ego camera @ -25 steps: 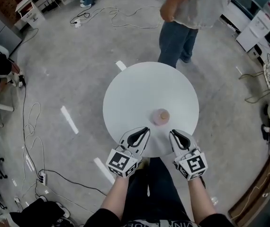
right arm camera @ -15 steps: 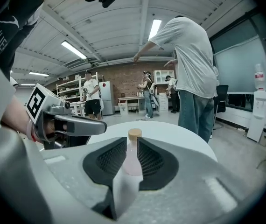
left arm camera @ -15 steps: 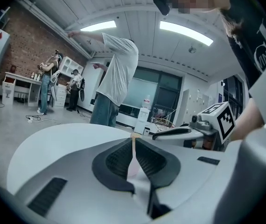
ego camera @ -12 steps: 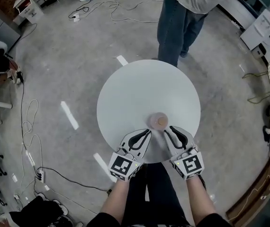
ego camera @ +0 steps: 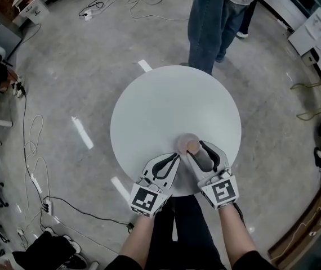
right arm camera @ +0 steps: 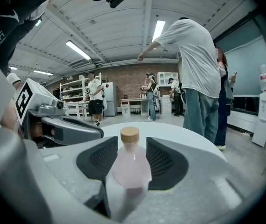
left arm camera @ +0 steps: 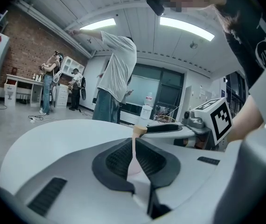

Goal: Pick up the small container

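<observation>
The round white table [ego camera: 160, 103] spreads out beneath and ahead of both grippers, which reach in over its near edge. Past its far edge, straight ahead of the grippers, stands a person in blue jeans and a pale shirt [ego camera: 215, 18].

The left gripper [left arm camera: 134, 146] has its dark ribbed jaws drawn together with only a thin slit between them, and it holds nothing. The right gripper [ego camera: 198, 149] sits close beside it, a little further forward. Its jaws have just been opening and now stand wide apart.

The small translucent pink bottle with a tan cork-coloured cap [right arm camera: 130, 164] stands upright on the table between the right gripper's two jaws, one black pad on either side of its body and neither one clamping it. It is just ahead and to the right of the left gripper's tips.
</observation>
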`<state>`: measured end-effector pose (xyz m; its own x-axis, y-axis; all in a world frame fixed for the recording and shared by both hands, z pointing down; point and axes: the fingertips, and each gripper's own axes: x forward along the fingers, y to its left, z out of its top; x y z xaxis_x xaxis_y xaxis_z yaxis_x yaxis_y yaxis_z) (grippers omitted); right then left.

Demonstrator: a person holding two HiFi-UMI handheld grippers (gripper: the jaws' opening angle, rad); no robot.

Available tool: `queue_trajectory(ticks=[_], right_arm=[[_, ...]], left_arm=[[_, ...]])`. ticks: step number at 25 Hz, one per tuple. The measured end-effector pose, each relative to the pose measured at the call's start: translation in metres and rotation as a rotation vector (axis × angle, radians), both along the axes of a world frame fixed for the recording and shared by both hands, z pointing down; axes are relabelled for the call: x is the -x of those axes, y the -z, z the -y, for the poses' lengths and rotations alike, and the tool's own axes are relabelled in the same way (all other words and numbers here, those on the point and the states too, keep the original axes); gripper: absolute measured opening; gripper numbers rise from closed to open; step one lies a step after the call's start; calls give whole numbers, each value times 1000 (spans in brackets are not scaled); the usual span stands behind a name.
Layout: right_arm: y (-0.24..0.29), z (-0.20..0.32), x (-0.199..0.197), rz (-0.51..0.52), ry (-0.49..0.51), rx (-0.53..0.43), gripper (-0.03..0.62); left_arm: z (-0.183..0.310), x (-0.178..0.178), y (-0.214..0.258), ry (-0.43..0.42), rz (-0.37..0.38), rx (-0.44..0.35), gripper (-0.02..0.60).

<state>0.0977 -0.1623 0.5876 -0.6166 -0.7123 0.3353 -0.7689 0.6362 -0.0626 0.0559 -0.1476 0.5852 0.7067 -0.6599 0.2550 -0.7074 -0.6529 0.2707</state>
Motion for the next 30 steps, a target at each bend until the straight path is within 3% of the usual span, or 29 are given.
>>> queue_trajectory(ticks=[17, 30], right_arm=[[-5, 22, 17, -56, 0, -127, 172], [-5, 22, 16, 15, -25, -102, 141]], left_arm=[[9, 6, -2, 38, 8, -13, 25], [6, 18, -5, 75, -16, -6, 25]])
